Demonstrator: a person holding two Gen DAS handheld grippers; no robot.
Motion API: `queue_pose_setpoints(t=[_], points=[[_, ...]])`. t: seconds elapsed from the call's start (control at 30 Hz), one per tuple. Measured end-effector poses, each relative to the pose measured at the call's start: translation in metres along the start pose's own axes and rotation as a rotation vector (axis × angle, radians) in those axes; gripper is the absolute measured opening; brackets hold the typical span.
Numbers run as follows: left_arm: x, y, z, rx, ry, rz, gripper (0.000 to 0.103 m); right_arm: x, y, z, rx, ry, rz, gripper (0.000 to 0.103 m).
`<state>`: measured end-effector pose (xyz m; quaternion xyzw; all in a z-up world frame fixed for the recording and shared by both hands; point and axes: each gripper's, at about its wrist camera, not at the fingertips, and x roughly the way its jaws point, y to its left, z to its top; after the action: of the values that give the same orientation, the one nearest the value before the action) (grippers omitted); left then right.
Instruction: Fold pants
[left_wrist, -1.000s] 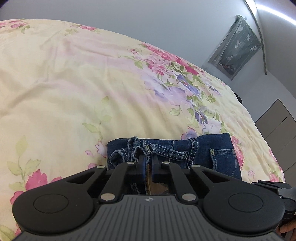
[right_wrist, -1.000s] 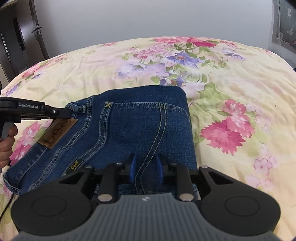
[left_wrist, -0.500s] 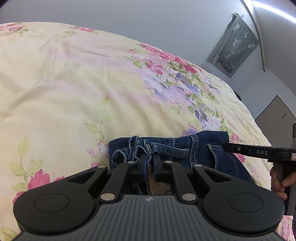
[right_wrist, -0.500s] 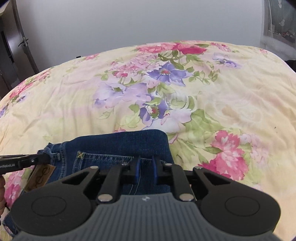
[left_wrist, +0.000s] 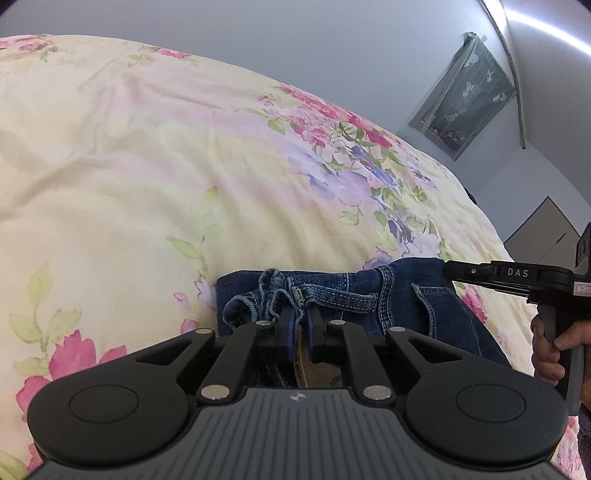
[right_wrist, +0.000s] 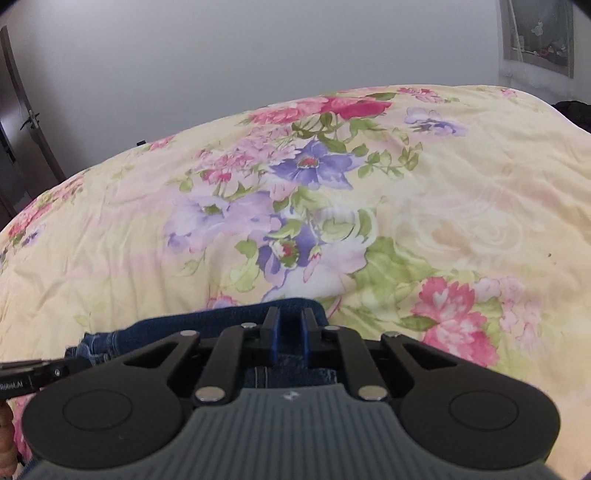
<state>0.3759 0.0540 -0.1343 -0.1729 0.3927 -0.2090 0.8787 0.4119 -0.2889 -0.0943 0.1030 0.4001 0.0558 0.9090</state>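
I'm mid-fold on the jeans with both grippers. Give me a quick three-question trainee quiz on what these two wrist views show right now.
1. True or false: the left gripper is shut on the jeans near the waistband.
2. Multiple choice: the jeans lie on A) a wooden table, B) a floral bedspread, C) a tiled floor.
3. Fill in: in the left wrist view, the right gripper reaches the jeans from the ___ side of the picture.

Key: 1 true; 2 B; 3 right.

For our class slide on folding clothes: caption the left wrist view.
Left gripper pinches the jeans waistband on a floral bedspread; right gripper grips the far edge.
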Motion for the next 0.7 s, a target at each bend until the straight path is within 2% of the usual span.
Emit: queue_pose_setpoints(t=[0.13,0.27,0.4,0.47,0.7], points=[[0.001,-0.002,0.001,0.000,0.007,0.008,0.013,0.019,0.001,-0.003,-0.017,0.036,-0.026,0.005],[-0.005,-0.008,0.004,0.000,0.013,0.028,0.015,0.000,0.004,-0.002,-0.033,0.048,-0.022,0.007],[-0.030,-0.021,0.004,-0.025,-0.003,0.070,0.017,-0.045,0.000,-0.018,-0.047,0.026,0.002,0.011],[-0.046,-0.031,0.000,-0.004,-0.012,0.091,0.019,-0.077,-0.004,-0.033,-0.055,0.003,0.018,0.011],[-0.107,-0.073,-0.048,0.105,-0.043,0.082,0.019,-0.172,-0.016,-0.111,-0.041,-0.044,-0.003,0.012]])
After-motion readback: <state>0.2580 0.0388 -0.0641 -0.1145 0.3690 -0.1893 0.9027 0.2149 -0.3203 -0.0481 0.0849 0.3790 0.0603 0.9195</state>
